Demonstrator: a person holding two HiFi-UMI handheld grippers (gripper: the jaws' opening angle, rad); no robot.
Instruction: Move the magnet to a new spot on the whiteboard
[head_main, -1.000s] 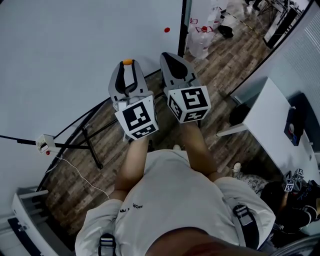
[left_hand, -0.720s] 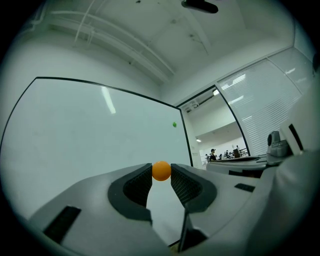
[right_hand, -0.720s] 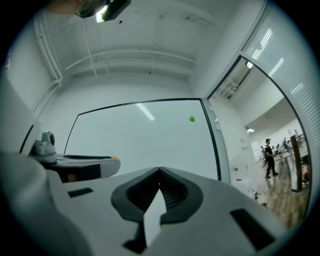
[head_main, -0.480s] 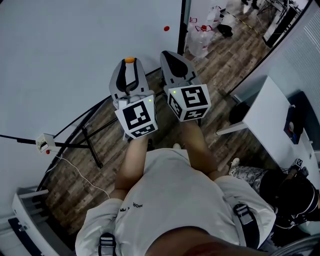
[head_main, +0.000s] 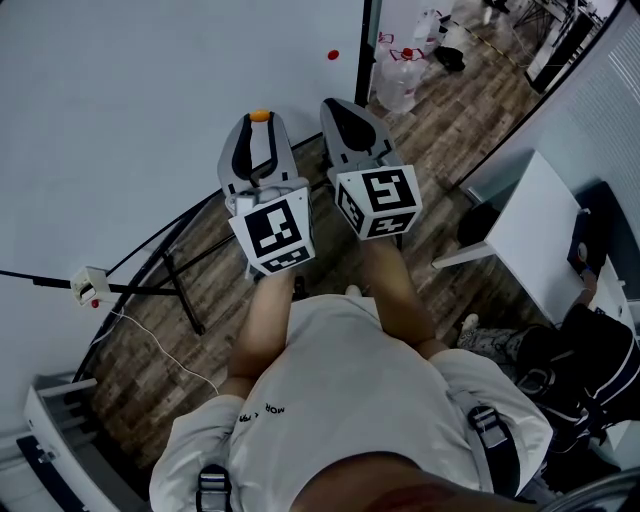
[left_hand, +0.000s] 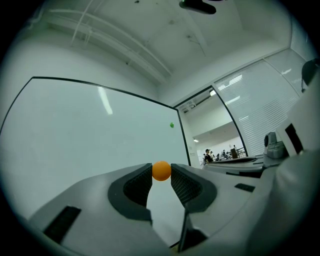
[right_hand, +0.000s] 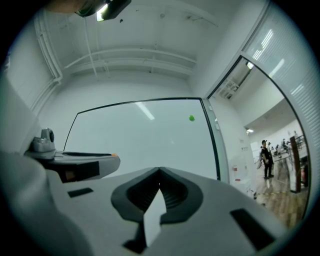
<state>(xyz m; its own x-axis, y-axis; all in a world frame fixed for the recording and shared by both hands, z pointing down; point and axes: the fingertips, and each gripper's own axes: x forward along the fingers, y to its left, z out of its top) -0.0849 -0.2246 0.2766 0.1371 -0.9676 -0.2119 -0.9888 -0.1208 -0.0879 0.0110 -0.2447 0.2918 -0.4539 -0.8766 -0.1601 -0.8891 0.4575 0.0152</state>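
An orange round magnet (head_main: 260, 116) (left_hand: 161, 170) sits pinched between the tips of my left gripper (head_main: 260, 119) (left_hand: 161, 173), which is shut on it. The gripper is held up in front of the white whiteboard (head_main: 150, 110) (left_hand: 90, 130), near its lower right part. Whether the magnet touches the board I cannot tell. My right gripper (head_main: 336, 108) (right_hand: 159, 170) is just to the right of the left one, its jaws shut on nothing. It also faces the whiteboard (right_hand: 140, 135).
A small red magnet (head_main: 332, 55) sits near the board's right edge; both gripper views show a small green dot (left_hand: 171, 125) (right_hand: 191, 118) there. The board's stand legs (head_main: 180, 285) cross the wooden floor. A white table (head_main: 525, 240) stands right. People (right_hand: 265, 157) stand beyond the glass wall.
Both grippers keep their places, the orange magnet still held. A person at the lower right edge of the head view has shifted.
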